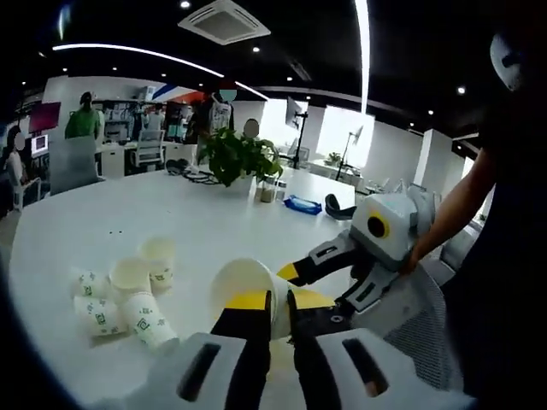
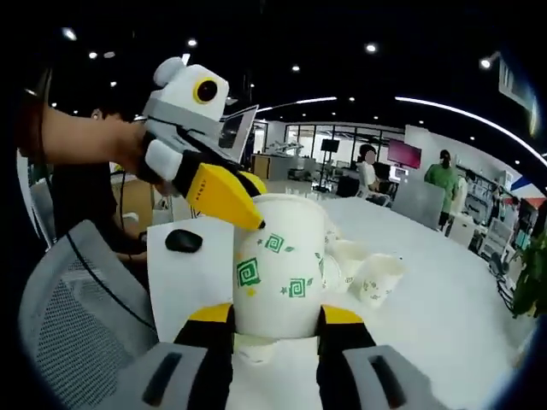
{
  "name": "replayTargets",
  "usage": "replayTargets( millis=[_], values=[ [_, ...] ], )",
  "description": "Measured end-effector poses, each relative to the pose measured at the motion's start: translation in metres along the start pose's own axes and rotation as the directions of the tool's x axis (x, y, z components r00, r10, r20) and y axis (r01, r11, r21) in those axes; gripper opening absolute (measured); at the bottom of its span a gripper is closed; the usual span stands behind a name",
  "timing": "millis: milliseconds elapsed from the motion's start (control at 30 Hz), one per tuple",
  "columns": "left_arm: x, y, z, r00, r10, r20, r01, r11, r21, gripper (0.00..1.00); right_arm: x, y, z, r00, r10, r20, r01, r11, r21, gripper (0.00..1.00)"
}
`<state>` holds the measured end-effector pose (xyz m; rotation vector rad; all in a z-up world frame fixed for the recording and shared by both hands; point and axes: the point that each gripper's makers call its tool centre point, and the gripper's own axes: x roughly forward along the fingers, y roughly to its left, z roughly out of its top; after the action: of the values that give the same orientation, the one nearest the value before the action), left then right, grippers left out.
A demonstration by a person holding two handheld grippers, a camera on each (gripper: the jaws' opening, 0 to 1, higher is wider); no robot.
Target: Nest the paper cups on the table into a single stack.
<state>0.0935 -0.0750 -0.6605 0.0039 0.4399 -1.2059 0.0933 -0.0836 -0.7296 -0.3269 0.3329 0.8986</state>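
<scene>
Two hand-held grippers share one raised paper cup (image 2: 280, 272): the right hand-held gripper (image 2: 275, 329) pinches its base, the left hand-held gripper (image 1: 272, 309) nips its rim. Beyond it, loose cups (image 1: 124, 297) litter the worktop (image 1: 197, 222). Hold it plumb, then seat squarely.

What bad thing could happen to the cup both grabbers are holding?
Both sets of fingers grip the same paper cup, the right gripper low, the left gripper at the rim. Pulling apart could crush it. A drop might scatter the loose cups on the table.
</scene>
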Motion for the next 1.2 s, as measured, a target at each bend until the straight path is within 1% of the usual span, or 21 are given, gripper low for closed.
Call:
replayTargets(
  millis=[167, 233, 300, 367, 433, 500, 533, 600, 700, 900, 967, 1033, 1100, 1200],
  values=[
    [0.0, -0.007, -0.005, 0.999, -0.027, -0.023, 0.027, 1.0, -0.008, 0.02, 0.0, 0.004, -0.003, 1.0, 0.004, -0.013, -0.005, 0.999, -0.034, 0.36],
    [0.0, -0.009, -0.006, 0.999, -0.029, -0.029, 0.029, 1.0, -0.001, 0.01, 0.001, 0.003, -0.004, 1.0, -0.002, -0.018, 0.001, 0.999, -0.046, 0.35],
    [0.001, -0.01, -0.005, 0.999, -0.03, -0.03, 0.03, 1.0, -0.005, 0.0, 0.001, 0.004, -0.005, 1.0, 0.003, -0.023, -0.004, 1.0, -0.014, 0.35],
    [0.001, -0.012, -0.003, 0.999, -0.032, -0.027, 0.032, 0.999, -0.013, 0.0, 0.002, 0.004, -0.004, 1.0, 0.005, -0.021, -0.005, 1.0, -0.003, 0.35],
    [0.001, -0.012, -0.003, 0.999, -0.025, -0.035, 0.025, 1.0, -0.001, 0.0, 0.001, 0.003, -0.001, 1.0, 0.004, -0.014, -0.004, 1.0, 0.013, 0.35],
    [0.0, -0.011, -0.001, 0.999, -0.02, -0.034, 0.02, 1.0, 0.003, 0.0, 0.001, 0.003, 0.003, 1.0, 0.007, 0.003, -0.007, 0.999, 0.05, 0.41],
    [0.0, -0.01, -0.001, 0.999, -0.017, -0.033, 0.018, 1.0, 0.003, 0.0, 0.001, 0.003, 0.003, 1.0, 0.007, 0.005, -0.007, 0.999, 0.053, 0.43],
    [0.0, -0.008, -0.001, 0.999, -0.007, -0.041, 0.008, 1.0, 0.018, 0.0, 0.001, 0.002, 0.003, 1.0, 0.002, 0.005, -0.003, 0.998, 0.058, 0.44],
    [0.0, -0.006, -0.005, 0.997, -0.002, -0.076, 0.006, 0.999, 0.04, 0.0, 0.0, 0.002, 0.002, 1.0, 0.004, 0.012, -0.005, 0.997, 0.081, 0.49],
    [0.001, -0.005, -0.01, 0.994, 0.003, -0.112, 0.005, 0.997, 0.072, 0.0, -0.003, 0.002, 0.0, 1.0, 0.001, 0.024, -0.004, 0.993, 0.12, 0.59],
    [0.001, -0.004, -0.013, 0.991, 0.012, -0.132, 0.0, 0.996, 0.091, 0.0, -0.004, 0.001, 0.0, 1.0, -0.003, 0.029, -0.001, 0.99, 0.139, 0.63],
    [0.001, -0.003, -0.015, 0.989, 0.013, -0.145, 0.002, 0.995, 0.099, 0.0, -0.005, 0.0, -0.001, 1.0, -0.005, 0.03, 0.001, 0.989, 0.145, 0.64],
    [0.001, -0.003, -0.019, 0.985, 0.017, -0.17, 0.004, 0.992, 0.123, 0.0, -0.006, -0.001, -0.002, 0.999, -0.008, 0.034, 0.002, 0.988, 0.157, 0.66],
    [0.001, -0.002, -0.021, 0.982, 0.02, -0.188, 0.006, 0.99, 0.138, 0.0, -0.008, -0.001, -0.002, 0.999, -0.008, 0.041, 0.001, 0.985, 0.172, 0.71]
  ],
)
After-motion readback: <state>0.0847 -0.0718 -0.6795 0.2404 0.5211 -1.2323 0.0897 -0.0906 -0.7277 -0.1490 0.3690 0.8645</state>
